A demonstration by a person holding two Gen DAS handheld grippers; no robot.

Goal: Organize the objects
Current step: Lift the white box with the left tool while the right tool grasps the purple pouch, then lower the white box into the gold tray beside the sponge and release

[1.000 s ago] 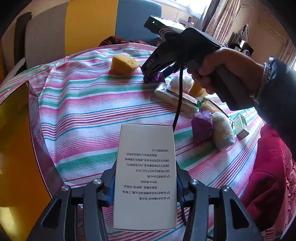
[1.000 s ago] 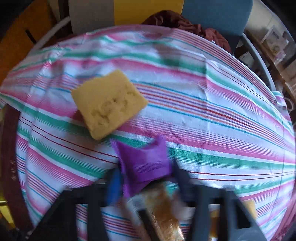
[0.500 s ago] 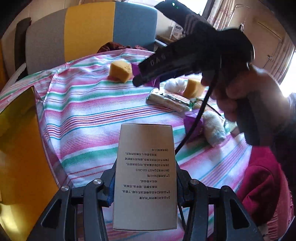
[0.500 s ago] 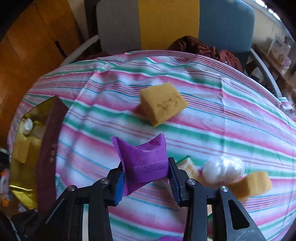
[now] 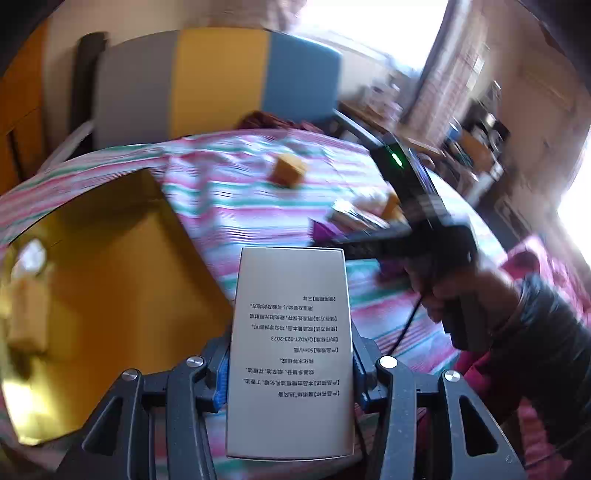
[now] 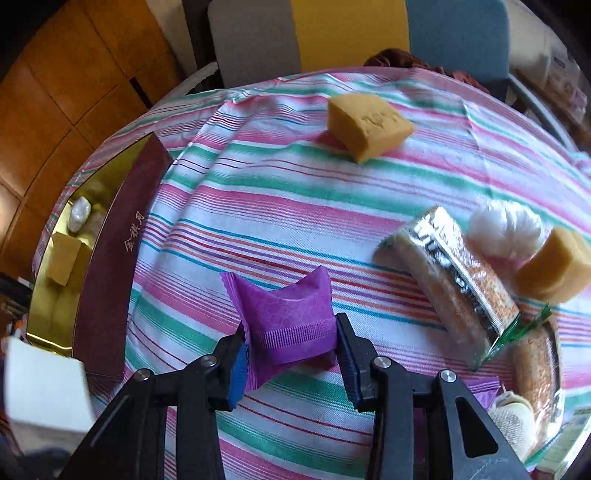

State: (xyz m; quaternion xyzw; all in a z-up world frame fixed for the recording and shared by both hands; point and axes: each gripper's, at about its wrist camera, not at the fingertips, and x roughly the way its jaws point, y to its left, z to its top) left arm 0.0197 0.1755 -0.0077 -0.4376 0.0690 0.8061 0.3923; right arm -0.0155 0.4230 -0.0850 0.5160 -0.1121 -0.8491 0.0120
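Note:
My left gripper [image 5: 290,363] is shut on a white printed carton [image 5: 291,350] and holds it above the table, just right of the open gold-lined box [image 5: 96,280]. My right gripper [image 6: 290,349] is shut on a purple sachet [image 6: 286,319] and holds it over the striped tablecloth [image 6: 280,206]; the same box [image 6: 107,251] lies to its left. The right gripper [image 5: 369,238] also shows in the left wrist view, to the right of the carton. The carton's corner [image 6: 40,391] shows at the lower left of the right wrist view.
A yellow sponge [image 6: 367,125] lies at the far side of the table. At the right lie snack bars [image 6: 454,280], a white puff [image 6: 506,229], another sponge [image 6: 554,264] and more packets. The box holds a sponge [image 6: 64,258] and a white item [image 6: 79,214]. A chair [image 6: 354,33] stands behind.
Both grippers have pulled back and swung left toward the gold box, each still holding its object. The right gripper has come nearer to the left one.

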